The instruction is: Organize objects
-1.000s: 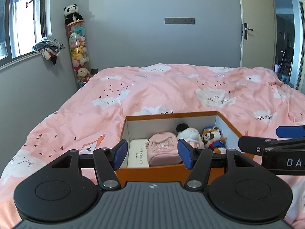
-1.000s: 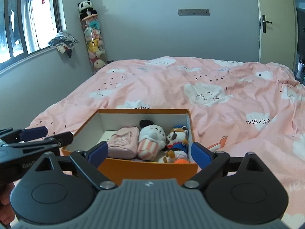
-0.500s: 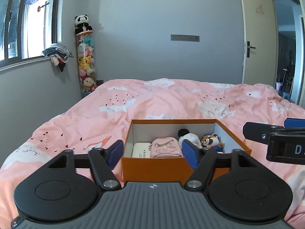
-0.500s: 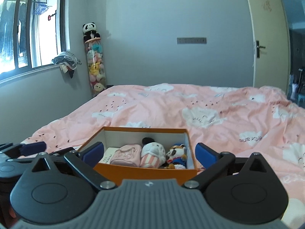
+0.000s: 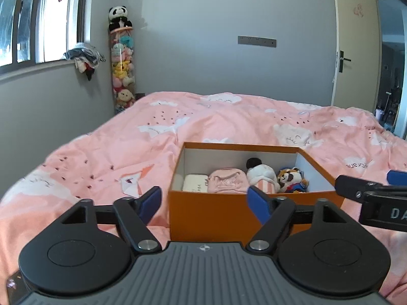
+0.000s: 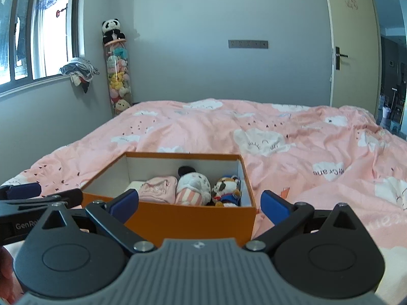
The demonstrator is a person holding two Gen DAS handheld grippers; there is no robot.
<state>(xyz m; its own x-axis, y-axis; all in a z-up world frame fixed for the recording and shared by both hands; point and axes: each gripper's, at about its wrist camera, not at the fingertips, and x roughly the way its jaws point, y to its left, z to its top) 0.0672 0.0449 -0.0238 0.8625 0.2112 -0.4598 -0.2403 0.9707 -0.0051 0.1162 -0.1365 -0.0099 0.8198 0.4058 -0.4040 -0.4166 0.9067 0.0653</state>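
Left claw (image 5: 204, 198) — jaws spread wide, blue pads well apart, nothing between them and nothing gripped. It hangs just in front of the near wall of the box, with no contact visible.

Right claw (image 6: 201, 203) — jaws also spread wide, empty. The pads stand apart in front of the box's near wall, one before its left part, the other just past its right corner; no touch can be seen.

Orange box (image 5: 229, 214) — open-topped, white inside, sitting on the pink bedspread (image 5: 203, 122) near the front of the bed. Contents, in a row from left to right:
- white case (image 5: 194, 182), flat, against the left wall;
- pink pouch (image 5: 227, 183), beside the case;
- white soft toy (image 5: 262, 175) with a black ear and striped lower half, lying down;
- small raccoon toy (image 5: 290, 179) in blue, at the right end.

Elsewhere — a tall clear tube of soft toys (image 5: 122, 68) stands in the far corner, with a panda (image 5: 118, 17) sitting on top. A bundle of clothes (image 5: 84, 57) rests on the windowsill.
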